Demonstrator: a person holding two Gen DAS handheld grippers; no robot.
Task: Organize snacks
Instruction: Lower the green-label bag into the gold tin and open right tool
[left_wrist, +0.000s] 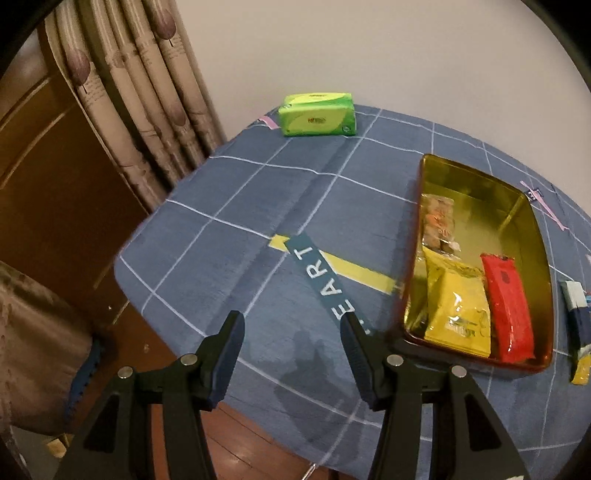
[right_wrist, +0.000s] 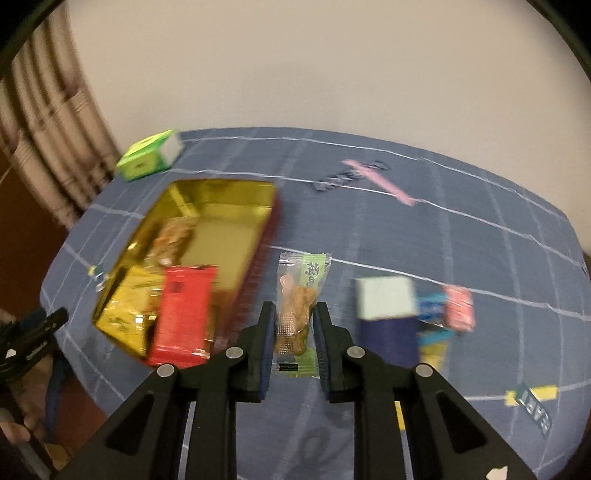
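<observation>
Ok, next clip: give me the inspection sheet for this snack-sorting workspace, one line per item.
Surface: table under a blue grid-patterned cloth, printed strips on it.
Job's things: gold tin tray holds a yellow packet, a red packet and a clear snack pack; a clear pack with a green label is carried beside the tray; more packets lie on the cloth.
Clutter: green tissue pack at the far edge.
Grippers: left hand-held gripper open, nothing between its fingers; right hand-held gripper shut on the clear pack.
Cables: nothing seen.
Surroundings: curtain, plain wall, wooden floor.
</observation>
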